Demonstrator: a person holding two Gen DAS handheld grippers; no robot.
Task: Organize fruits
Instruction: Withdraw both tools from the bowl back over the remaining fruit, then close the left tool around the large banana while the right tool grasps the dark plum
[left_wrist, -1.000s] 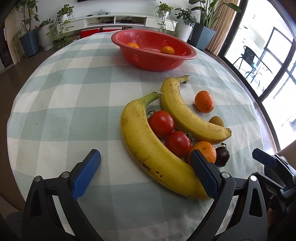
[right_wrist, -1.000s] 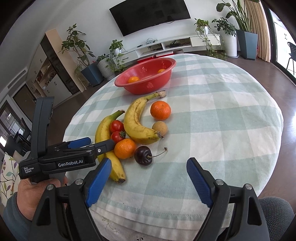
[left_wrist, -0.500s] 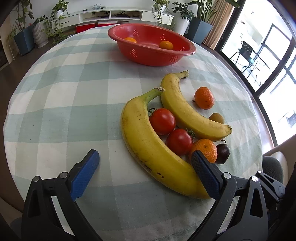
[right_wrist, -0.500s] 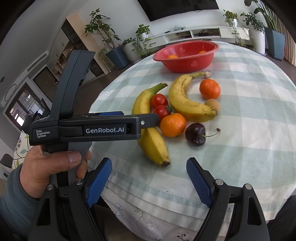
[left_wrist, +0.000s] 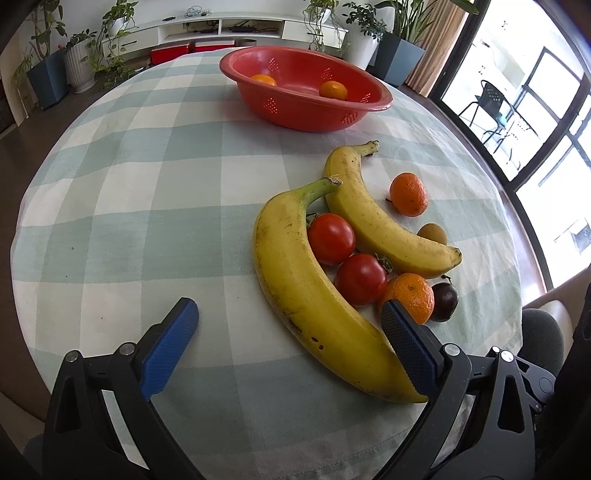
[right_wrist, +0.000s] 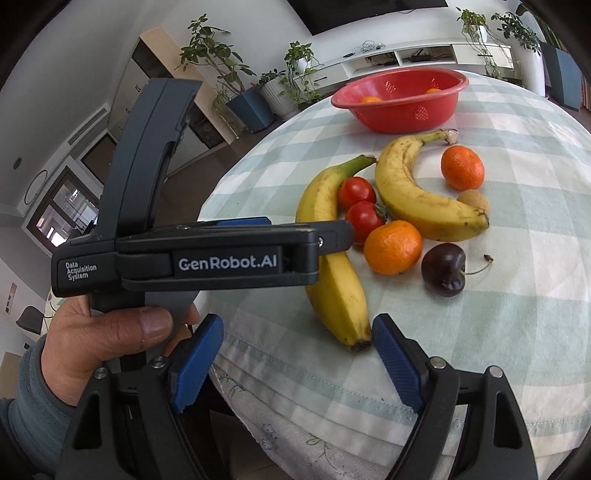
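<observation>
On table (left_wrist: 147, 206) | bananas 2 (left_wrist: 314, 295) | tomatoes 2 (left_wrist: 330, 238) | both hand-held grippers (left_wrist: 288, 325) (right_wrist: 297, 350) spread, empty

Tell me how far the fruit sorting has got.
Early. Two oranges already sit in the red basket. Both the left gripper and the right gripper are open, holding nothing. Two bananas, tomatoes, two more oranges and a cherry remain on the tablecloth.

A: Support noted: round table (left_wrist: 147, 206) under a pale green and white checked cloth, filling most of the left wrist frame.

B: Items recorded on it?

A: Red basket (left_wrist: 306, 92) at upper centre. Right of centre, two bananas (left_wrist: 306, 295) (left_wrist: 384, 225), two tomatoes (left_wrist: 330, 238) (left_wrist: 360, 278), two tangerines (left_wrist: 409, 194) (left_wrist: 408, 295), a dark cherry (left_wrist: 445, 301), a small brown fruit (left_wrist: 432, 233).
</observation>
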